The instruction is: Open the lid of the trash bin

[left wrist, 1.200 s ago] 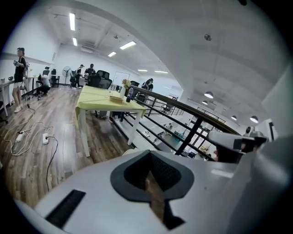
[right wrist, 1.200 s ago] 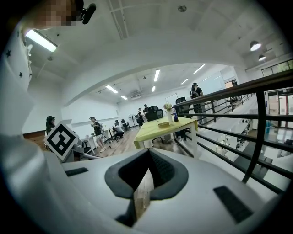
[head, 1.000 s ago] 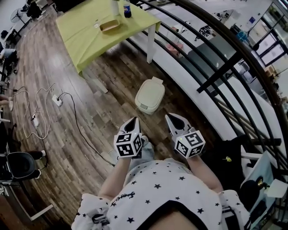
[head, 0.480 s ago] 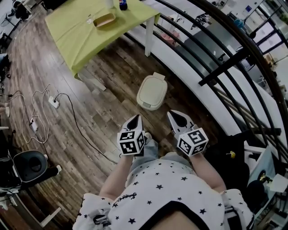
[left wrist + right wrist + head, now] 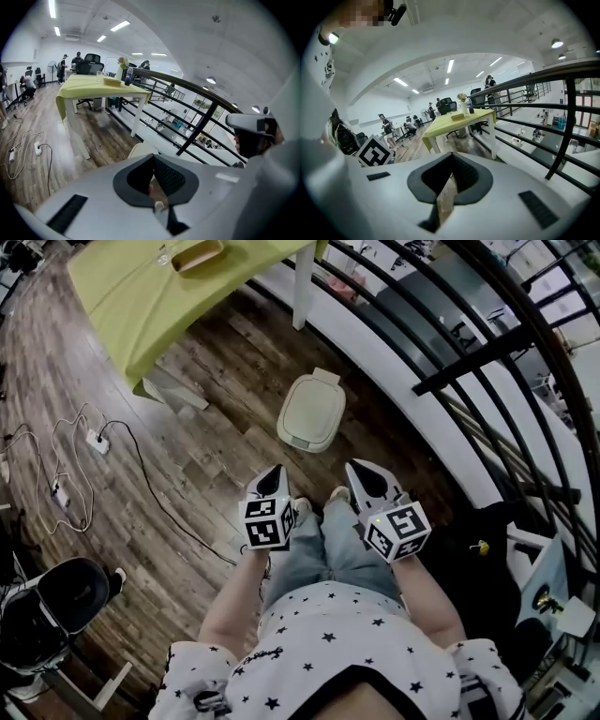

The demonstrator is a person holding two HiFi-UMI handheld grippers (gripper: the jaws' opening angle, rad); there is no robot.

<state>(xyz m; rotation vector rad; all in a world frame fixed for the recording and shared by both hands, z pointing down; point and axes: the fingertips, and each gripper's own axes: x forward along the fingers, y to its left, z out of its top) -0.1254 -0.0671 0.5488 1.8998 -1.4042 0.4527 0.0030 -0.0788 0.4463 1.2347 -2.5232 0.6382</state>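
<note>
Ahead of me on the wooden floor point(image 5: 202, 442), beside the railing point(image 5: 441, 381), the trash bin point(image 5: 300, 439) stands with its lid point(image 5: 315, 404) down, so the opening is all left to do. My left gripper point(image 5: 273, 474) and right gripper point(image 5: 354, 472) hover short of it, touching nothing, jaws drawn together and empty.

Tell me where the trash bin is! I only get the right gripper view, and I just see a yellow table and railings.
Observer: In the head view the trash bin stands on the wood floor, just ahead of the left gripper and the right gripper.
Operator: Is the lid open?
Observer: No, the lid lies flat, shut.
Operator: Is the left gripper touching it?
Observer: No, it is apart from the bin, jaws together, holding nothing.
</note>
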